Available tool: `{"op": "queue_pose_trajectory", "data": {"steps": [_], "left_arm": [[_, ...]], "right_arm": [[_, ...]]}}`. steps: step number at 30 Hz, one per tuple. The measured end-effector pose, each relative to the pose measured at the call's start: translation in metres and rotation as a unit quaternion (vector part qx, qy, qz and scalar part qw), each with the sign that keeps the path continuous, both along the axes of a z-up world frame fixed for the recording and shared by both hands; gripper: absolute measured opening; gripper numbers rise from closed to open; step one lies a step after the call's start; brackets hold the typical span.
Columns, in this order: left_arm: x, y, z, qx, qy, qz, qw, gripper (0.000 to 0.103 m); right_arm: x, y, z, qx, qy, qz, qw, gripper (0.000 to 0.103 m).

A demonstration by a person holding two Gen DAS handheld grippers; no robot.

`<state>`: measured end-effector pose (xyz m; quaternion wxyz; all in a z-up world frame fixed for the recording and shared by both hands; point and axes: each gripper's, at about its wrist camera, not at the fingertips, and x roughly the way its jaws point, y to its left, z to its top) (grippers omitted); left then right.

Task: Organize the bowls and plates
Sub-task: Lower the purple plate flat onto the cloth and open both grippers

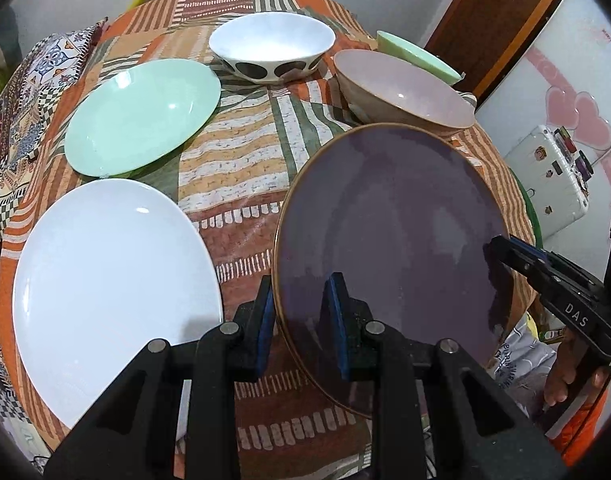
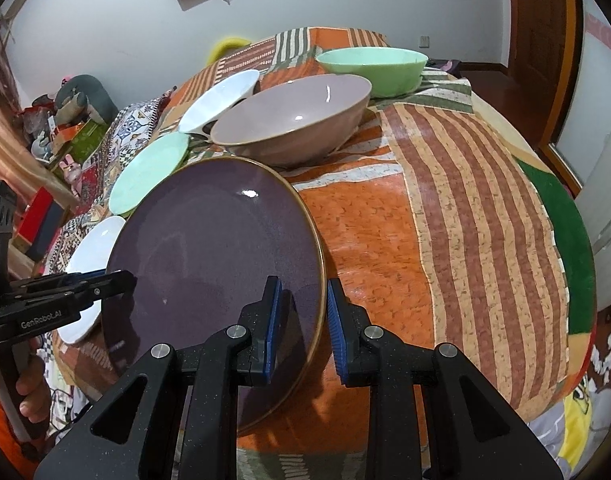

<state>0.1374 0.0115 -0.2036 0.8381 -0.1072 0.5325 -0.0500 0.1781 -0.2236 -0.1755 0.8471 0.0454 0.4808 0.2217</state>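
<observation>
A dark purple plate [image 1: 389, 240] with a gold rim is held tilted above the patchwork-covered table, near its front edge. My left gripper [image 1: 301, 320] straddles the plate's left rim, its blue pads on either side. My right gripper [image 2: 303, 320] straddles the plate's [image 2: 213, 268] right rim the same way, with a small gap at the outer pad. A white plate [image 1: 113, 284] lies front left and a mint plate [image 1: 141, 116] behind it. A white spotted bowl [image 1: 271, 46], a mauve bowl [image 1: 405, 90] and a green bowl [image 1: 417, 54] stand at the back.
The table cloth [image 2: 445, 208] is bare to the right of the plate. A white fridge [image 1: 565, 100] and a wooden door [image 1: 497, 12] stand at the right. Cluttered shelves [image 2: 53, 128] are at the left.
</observation>
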Motion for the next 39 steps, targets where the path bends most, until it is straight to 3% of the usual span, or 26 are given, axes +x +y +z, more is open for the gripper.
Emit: {"op": "queue_pose_trajectory", "data": {"steps": [21, 26, 33, 39], "left_arm": [[0.015, 0.006, -0.014, -0.002, 0.017, 0.009, 0.9998, 0.029], [0.012, 0.008, -0.013, -0.006, 0.015, 0.013, 0.9998, 0.029], [-0.001, 0.008, 0.007, 0.016, -0.016, 0.015, 0.9996, 0.029], [-0.019, 0.005, 0.04, 0.05, -0.072, 0.01, 0.9961, 0.029]], "right_arm": [[0.012, 0.002, -0.01, -0.004, 0.003, 0.012, 1.0, 0.022], [0.009, 0.004, -0.007, -0.006, 0.006, 0.015, 1.0, 0.026], [0.0, -0.003, 0.004, -0.01, -0.013, 0.01, 1.0, 0.03], [-0.01, -0.003, 0.026, -0.001, -0.042, 0.01, 0.999, 0.031]]}}
